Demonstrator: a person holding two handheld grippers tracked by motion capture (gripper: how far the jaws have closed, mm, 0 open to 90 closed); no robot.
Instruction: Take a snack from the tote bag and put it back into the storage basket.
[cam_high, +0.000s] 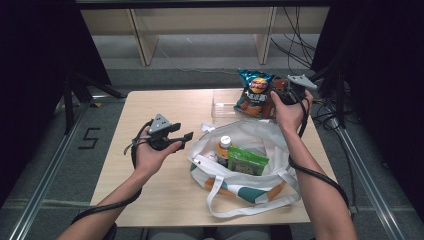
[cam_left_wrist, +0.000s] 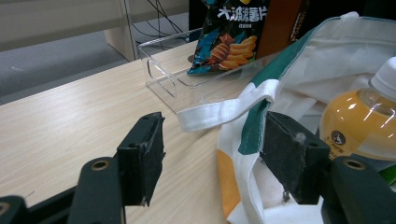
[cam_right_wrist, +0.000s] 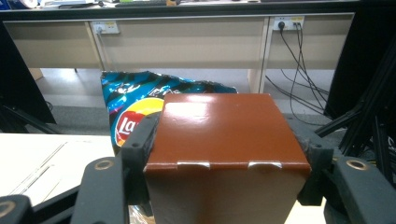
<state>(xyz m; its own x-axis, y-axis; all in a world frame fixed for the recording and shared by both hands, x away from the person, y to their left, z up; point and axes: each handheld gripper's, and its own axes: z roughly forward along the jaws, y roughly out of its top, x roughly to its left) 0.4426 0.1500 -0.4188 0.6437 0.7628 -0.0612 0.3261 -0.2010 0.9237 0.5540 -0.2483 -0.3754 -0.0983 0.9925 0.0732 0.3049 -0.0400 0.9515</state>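
Brown box (cam_right_wrist: 226, 140): one; it sits between the jaws of the right gripper (cam_high: 286, 95), at the upper right of the high view, by the clear tray; the pads press on its two sides, so I take it as held.
Box axis: its glossy top faces the right gripper view, the long sides running away from the camera, between the jaws.
Key relation: the tote bag (cam_high: 260, 137) lies below and left of the box in the high view, its mouth open upward; judged from this, the box goes toward the bottom of the frame and down into it.
Nearer hand: the right one, already on the box; the left gripper (cam_high: 181, 140) is at the bag's left edge.
Left gripper: jaws wide, holding nothing; in its own view the white bag handle (cam_left_wrist: 224, 112) lies just past them.
Chips bag (cam_high: 255, 91): one, upright just left of the box.
Clear tray (cam_high: 224, 105): one, on the surface (cam_high: 160, 105).
In the tote: one orange drink bottle (cam_high: 223, 150), one green packet (cam_high: 247, 161).
Grippers: two.
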